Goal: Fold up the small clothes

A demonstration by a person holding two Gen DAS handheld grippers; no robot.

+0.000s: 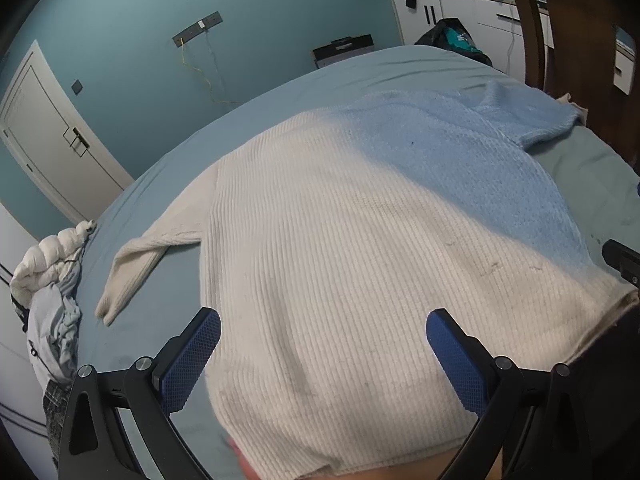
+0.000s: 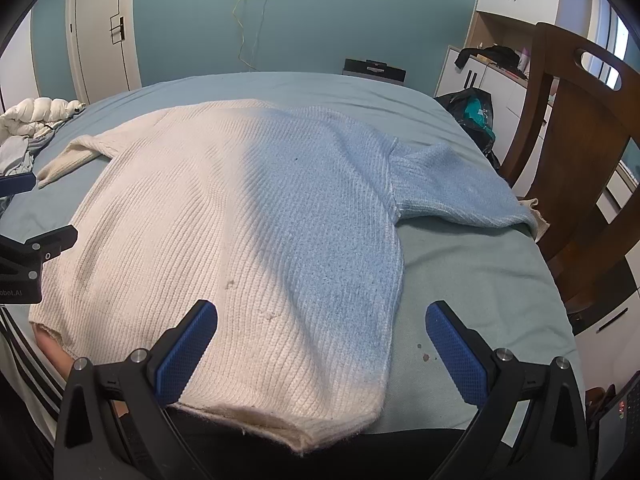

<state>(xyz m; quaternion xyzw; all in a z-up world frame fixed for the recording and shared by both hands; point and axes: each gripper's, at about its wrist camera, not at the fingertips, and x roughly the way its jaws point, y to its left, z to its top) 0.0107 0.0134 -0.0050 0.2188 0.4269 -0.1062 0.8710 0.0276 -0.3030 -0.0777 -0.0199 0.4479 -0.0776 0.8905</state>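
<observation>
One bed (image 2: 460, 264) with a pale blue-green sheet fills most of both views. On it lies one knitted sweater (image 2: 240, 216), spread flat with its hem toward the near edge of the bed and its two sleeves out to the sides; the left part is cream and the right part blue. The cream sleeve (image 1: 136, 264) bends down along the sheet on the left, and the blue sleeve (image 2: 460, 188) reaches toward the right edge of the bed.

One brown wooden chair (image 2: 576, 152) stands just beside the bed on the right. One white door (image 1: 52, 140) is set in the teal wall, and white cabinets (image 2: 500, 92) stand in the far right corner. At the far left edge of the bed sits one heap of white and grey clothes (image 1: 48, 280). One dark bag (image 2: 472, 108) with something teal in it rests at the far right corner of the bed.

There are two grippers, each with two blue-padded fingers. The left gripper (image 1: 323, 356) hovers over the cream half near the hem, its fingers spread wide with nothing between them. The right gripper (image 2: 321, 354) hovers over the hem's right corner, likewise spread wide and empty; one finger is above the knit and the other above bare sheet. Whether either touches the fabric cannot be told.
</observation>
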